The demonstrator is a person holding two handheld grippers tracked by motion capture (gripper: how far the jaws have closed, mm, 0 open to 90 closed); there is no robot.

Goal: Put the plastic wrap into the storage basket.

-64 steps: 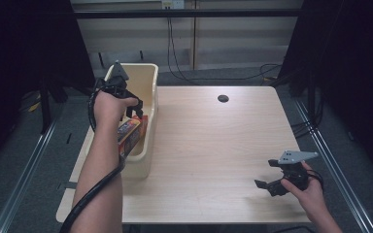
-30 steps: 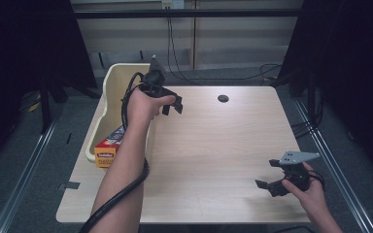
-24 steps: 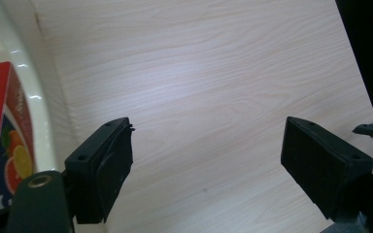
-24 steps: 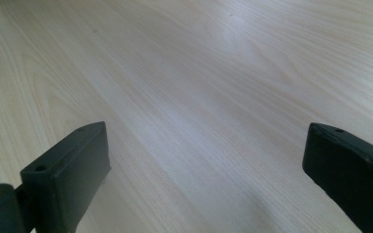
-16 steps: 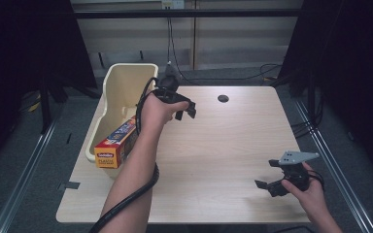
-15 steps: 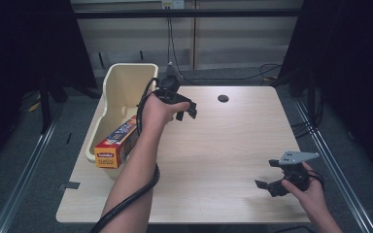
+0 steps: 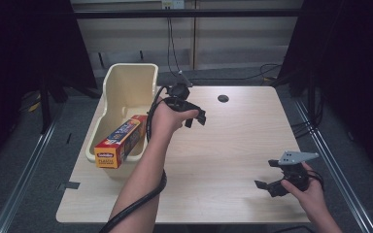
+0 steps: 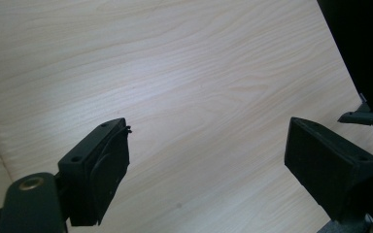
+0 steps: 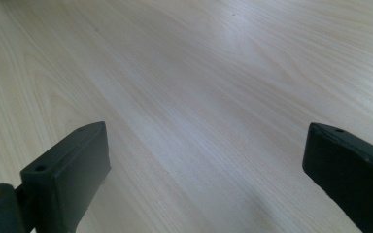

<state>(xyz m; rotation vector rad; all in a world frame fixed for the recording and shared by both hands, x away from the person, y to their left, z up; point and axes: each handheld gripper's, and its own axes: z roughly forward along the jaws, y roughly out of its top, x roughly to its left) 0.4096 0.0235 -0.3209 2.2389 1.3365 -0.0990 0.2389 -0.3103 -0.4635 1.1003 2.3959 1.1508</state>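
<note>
**Box of wrap rests in the bin; both grippers empty over the table**

A pale wooden table [image 7: 243, 145] seen from above. At its left edge stands a cream plastic bin [image 7: 126, 85], long and narrow, running from near to far. Inside it lies the box [image 7: 119, 141], a long yellow, orange and blue carton of plastic wrap, slanted so that its near end sticks out over the bin's near rim while its far end sits lower inside.

The left gripper [image 7: 195, 118] hangs above the table just right of the bin, held in a hand whose forearm crosses the bin's near right corner. Its jaws have just been opening and stand apart with nothing between them; the left gripper view looks past them onto bare wood. The right gripper [image 7: 267, 180] rests low near the table's near right corner, well apart from the box, its jaws spread wide and empty.

The box is probably light and fairly stiff, a cardboard shell around a roll. Its printed faces look smooth and could slip, and hard squeezing would likely dent the thin walls. The best hold seems to be across the narrow width near the raised end that clears the rim, gripping the two long side faces.
</note>
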